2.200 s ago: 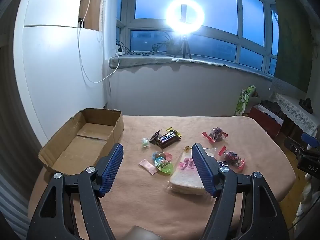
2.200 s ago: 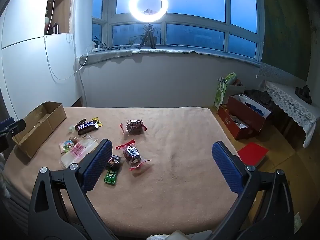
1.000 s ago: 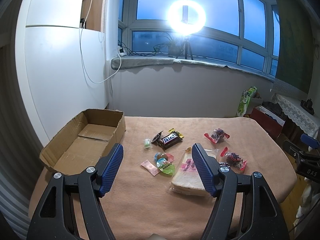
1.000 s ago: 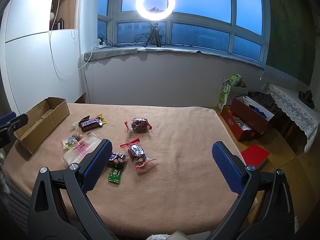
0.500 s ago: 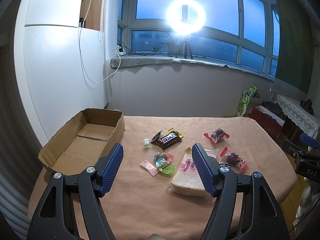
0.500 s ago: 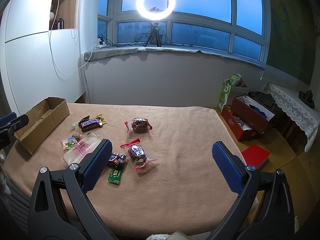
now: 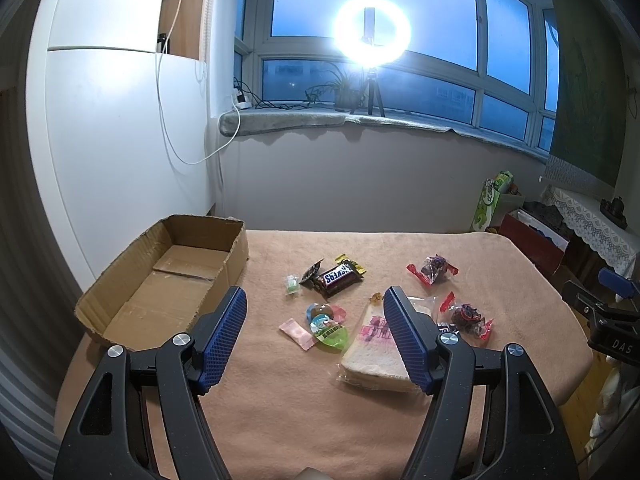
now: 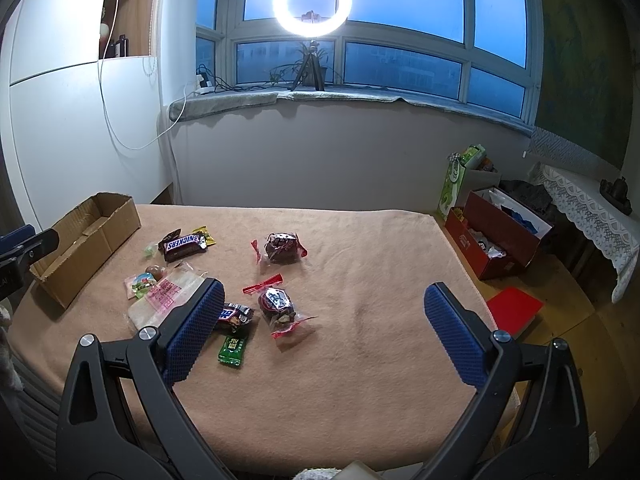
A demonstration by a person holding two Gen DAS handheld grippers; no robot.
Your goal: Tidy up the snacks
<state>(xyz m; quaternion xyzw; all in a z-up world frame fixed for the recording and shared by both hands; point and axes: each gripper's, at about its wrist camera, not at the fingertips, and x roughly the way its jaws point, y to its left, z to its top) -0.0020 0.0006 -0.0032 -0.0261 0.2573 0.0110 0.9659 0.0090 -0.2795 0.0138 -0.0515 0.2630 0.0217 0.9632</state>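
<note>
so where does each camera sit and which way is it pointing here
Left wrist: sits on the left gripper, looking forward over the table's left part at the cardboard box and the snacks; its own open blue-padded fingers show, with the right gripper at the right edge.
Right wrist: sits on the right gripper, facing the table's middle and the window; its open fingers show.
Shared: the box, the Snickers bar, the bagged bread, the ring light.
</note>
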